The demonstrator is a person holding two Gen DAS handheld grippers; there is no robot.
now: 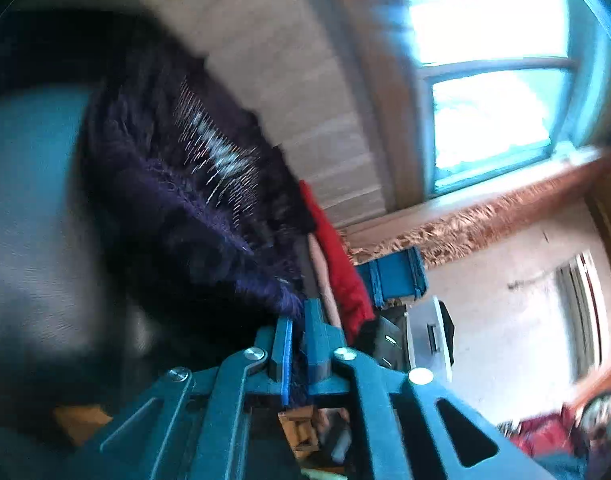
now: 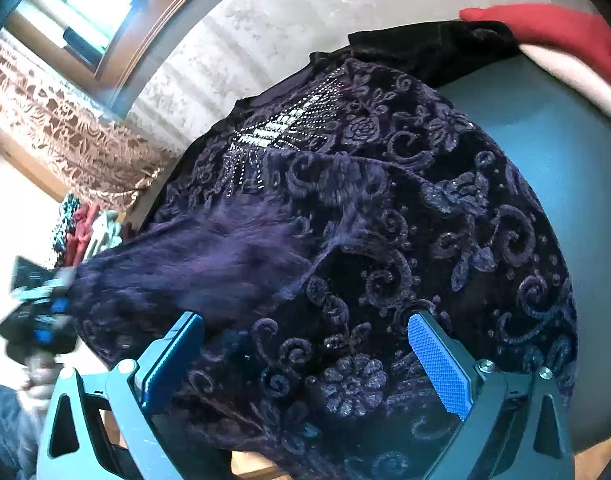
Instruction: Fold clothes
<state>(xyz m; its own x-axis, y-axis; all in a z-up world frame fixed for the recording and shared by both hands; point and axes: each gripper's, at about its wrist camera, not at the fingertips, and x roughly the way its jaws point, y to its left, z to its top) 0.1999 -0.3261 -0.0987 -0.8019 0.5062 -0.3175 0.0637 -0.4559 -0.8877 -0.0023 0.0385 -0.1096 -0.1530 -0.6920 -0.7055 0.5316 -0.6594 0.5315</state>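
Left gripper (image 1: 295,344) is pinched on an edge of the dark purple velvet top with raised swirl pattern and a rhinestone panel at the chest (image 2: 345,220); cloth shows between its blue pads. Right gripper (image 2: 305,364) hangs over the hem end of the top with its jaws spread wide, pads clear of the fabric.

Position: the top lies spread on the round blue-grey table (image 2: 525,128), neckline toward the far wall. A red garment (image 2: 553,32) lies just beyond the top's far sleeve, at the table rim.

Step in hand, as I judge it: first fold, the left side being drawn up and across the body of the top. Next move calls for carrying that edge over toward the opposite side and laying it flat; the right gripper would need to pin or smooth the hem.

Count: purple tops 1; red garments 1; grippers 2; tables 1.
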